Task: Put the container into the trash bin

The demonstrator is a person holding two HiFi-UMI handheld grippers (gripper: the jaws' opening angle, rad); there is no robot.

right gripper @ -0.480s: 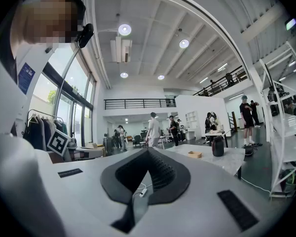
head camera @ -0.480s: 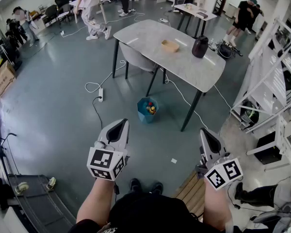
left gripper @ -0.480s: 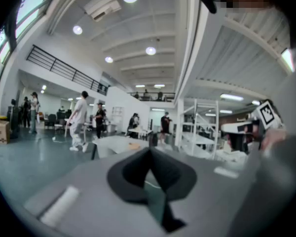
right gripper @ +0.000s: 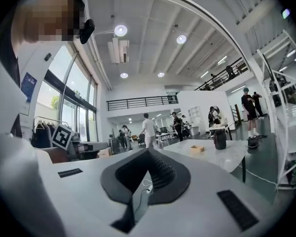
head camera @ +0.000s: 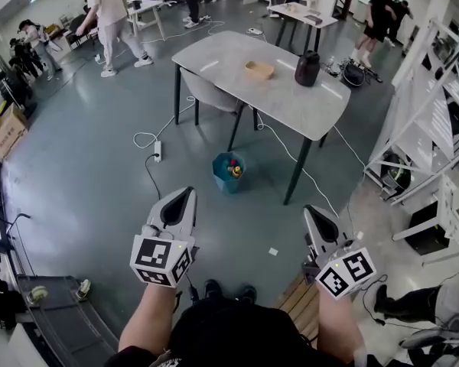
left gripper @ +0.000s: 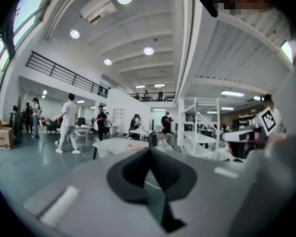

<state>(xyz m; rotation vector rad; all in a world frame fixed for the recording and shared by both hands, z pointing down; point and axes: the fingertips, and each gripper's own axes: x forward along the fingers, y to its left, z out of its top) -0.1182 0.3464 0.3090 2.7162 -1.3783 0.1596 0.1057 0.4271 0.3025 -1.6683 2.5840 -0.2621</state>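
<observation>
A small tan container (head camera: 258, 69) sits on the grey table (head camera: 237, 60), far ahead of me. Beside it stands a dark jug (head camera: 307, 69). A blue trash bin (head camera: 229, 172) with colourful rubbish inside stands on the floor in front of the table. My left gripper (head camera: 185, 192) and right gripper (head camera: 309, 210) are held side by side well short of the bin, both shut and empty. The right gripper view shows the container (right gripper: 197, 148) and jug (right gripper: 219, 139) beyond the right gripper (right gripper: 147, 152). In the left gripper view the left gripper (left gripper: 149, 150) points at the table (left gripper: 113, 145).
A white cable and power strip (head camera: 159, 150) lie on the floor left of the bin. White shelving (head camera: 436, 105) stands at the right, and a wooden pallet (head camera: 302, 300) lies near my feet. Several people stand and walk at the back of the hall, one in white (head camera: 107, 21).
Both grippers stay shut and have hardly shifted. The person in white at the back has walked to the left.
</observation>
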